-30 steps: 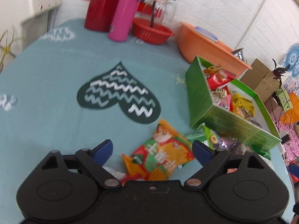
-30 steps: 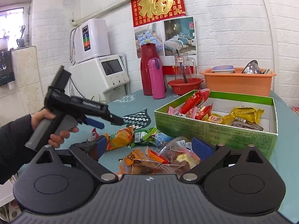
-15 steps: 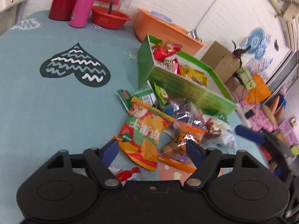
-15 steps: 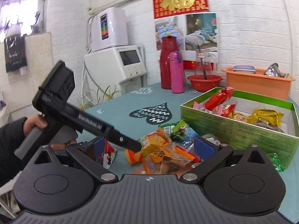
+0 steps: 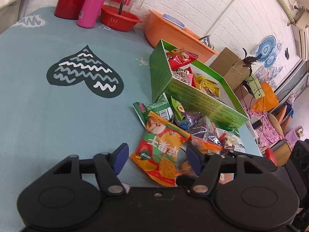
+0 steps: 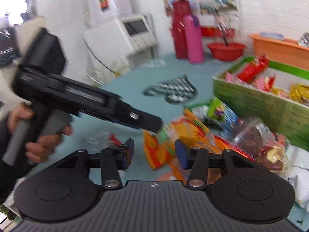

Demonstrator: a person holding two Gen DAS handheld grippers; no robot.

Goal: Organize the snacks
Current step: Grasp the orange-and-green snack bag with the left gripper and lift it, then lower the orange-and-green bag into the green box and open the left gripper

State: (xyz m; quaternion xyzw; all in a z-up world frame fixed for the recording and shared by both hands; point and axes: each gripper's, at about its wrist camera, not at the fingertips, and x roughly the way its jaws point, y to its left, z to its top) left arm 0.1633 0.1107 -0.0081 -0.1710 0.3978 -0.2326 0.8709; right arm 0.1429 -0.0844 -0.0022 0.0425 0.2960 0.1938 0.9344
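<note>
An orange and green snack packet [image 5: 161, 150] lies on the teal tablecloth [image 5: 58, 116] at the near end of a pile of loose snacks [image 5: 195, 127]. My left gripper [image 5: 157, 155] is open and low over it, one finger on each side. A green cardboard box [image 5: 193, 94] holding several snacks stands behind the pile. In the blurred right wrist view my right gripper [image 6: 154, 151] is open and empty, just in front of the same orange packet [image 6: 164, 147]. The left gripper's body [image 6: 81, 100] reaches in from the left there.
A red thermos [image 5: 70, 0], pink bottle [image 5: 94, 3], red bowl [image 5: 119, 20] and orange basin [image 5: 173, 35] stand along the table's far edge. The table's right edge [image 5: 249, 133] drops off just behind the box. A white appliance [image 6: 133, 32] stands at the left.
My left gripper has come down and closer over the orange packet. My right gripper has swung left and down toward the snack pile, and its jaws have narrowed.
</note>
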